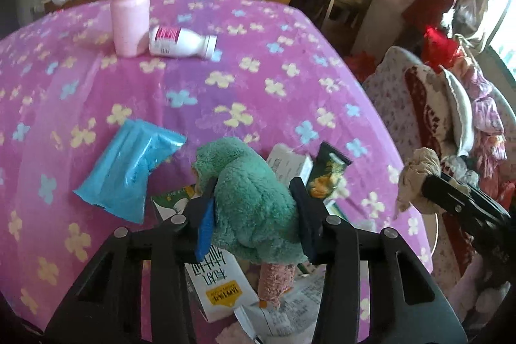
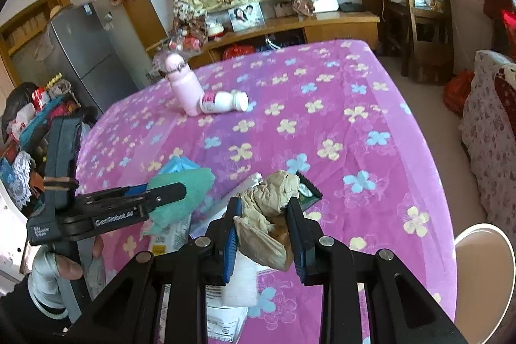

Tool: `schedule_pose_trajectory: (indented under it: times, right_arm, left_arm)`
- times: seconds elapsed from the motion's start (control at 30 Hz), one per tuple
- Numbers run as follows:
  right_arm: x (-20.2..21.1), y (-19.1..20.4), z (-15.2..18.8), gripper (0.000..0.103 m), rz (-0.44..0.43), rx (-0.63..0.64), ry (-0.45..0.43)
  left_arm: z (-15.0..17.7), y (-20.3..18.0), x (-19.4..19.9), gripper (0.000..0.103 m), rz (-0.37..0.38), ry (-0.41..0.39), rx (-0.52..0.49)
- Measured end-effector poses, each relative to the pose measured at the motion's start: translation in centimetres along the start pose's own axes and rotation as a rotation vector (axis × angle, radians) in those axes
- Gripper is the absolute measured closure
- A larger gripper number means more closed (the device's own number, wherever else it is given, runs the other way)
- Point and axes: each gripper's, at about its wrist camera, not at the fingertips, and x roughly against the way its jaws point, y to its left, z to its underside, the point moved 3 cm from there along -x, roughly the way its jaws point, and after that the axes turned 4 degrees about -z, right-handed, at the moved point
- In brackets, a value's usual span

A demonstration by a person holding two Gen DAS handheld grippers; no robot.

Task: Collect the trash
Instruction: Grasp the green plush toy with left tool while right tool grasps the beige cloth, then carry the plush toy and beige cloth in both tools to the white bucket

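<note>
My left gripper (image 1: 254, 199) is shut on a fluffy green and pink sock (image 1: 248, 202) and holds it above a pile of trash on the pink flowered tablecloth (image 1: 225, 79). The sock also shows in the right wrist view (image 2: 180, 199). My right gripper (image 2: 262, 215) is shut on a crumpled beige paper bag (image 2: 267, 208); the bag shows at the right of the left wrist view (image 1: 416, 179). Under the grippers lie a milk carton (image 1: 216, 286), a white box (image 1: 287, 163), a dark snack wrapper (image 1: 329, 173) and a blue tissue pack (image 1: 129, 170).
A pink bottle (image 1: 129, 18) stands at the far side with a white bottle (image 1: 183, 42) lying beside it. A white round bin rim (image 2: 483, 273) sits off the table's right edge. A wooden cabinet (image 2: 290, 24), a chair (image 2: 419, 5) and a fridge (image 2: 84, 54) lie beyond.
</note>
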Motion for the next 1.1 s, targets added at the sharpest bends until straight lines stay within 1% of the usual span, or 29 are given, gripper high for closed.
schedule_pose_trajectory:
  times: [0.17, 0.3, 0.5, 0.77, 0.93, 1.1]
  right_arm:
    - [0.9, 0.4, -0.1, 0.076, 0.005, 0.005, -0.011]
    - [1.2, 0.9, 0.6, 0.076, 0.012, 0.024, 0.002]
    - [1.7, 0.8, 1.7, 0.076, 0.019, 0.030, 0.011]
    - [2.3, -0.1, 2.9, 0.076, 0.040, 0.018, 0.021]
    - [3.2, -0.5, 3.3, 0.076, 0.064, 0.027, 0.009]
    - [4.2, -1.2, 3.5, 0.076, 0.085, 0.020, -0.008]
  left_arm:
    - [0.2, -1.0, 2.0, 0.062, -0.007, -0.060, -0.024]
    - [0.4, -1.9, 2.9, 0.062, 0.008, -0.078, -0.039]
    - [0.8, -3.8, 3.8, 0.062, -0.006, -0.118, -0.082]
    - [1.4, -5.4, 4.2, 0.062, -0.018, -0.135, -0.114]
    - [1.7, -6.7, 4.4, 0.062, -0.032, -0.155, -0.146]
    - [2.0, -8.0, 4.4, 0.062, -0.024, -0.157, -0.167]
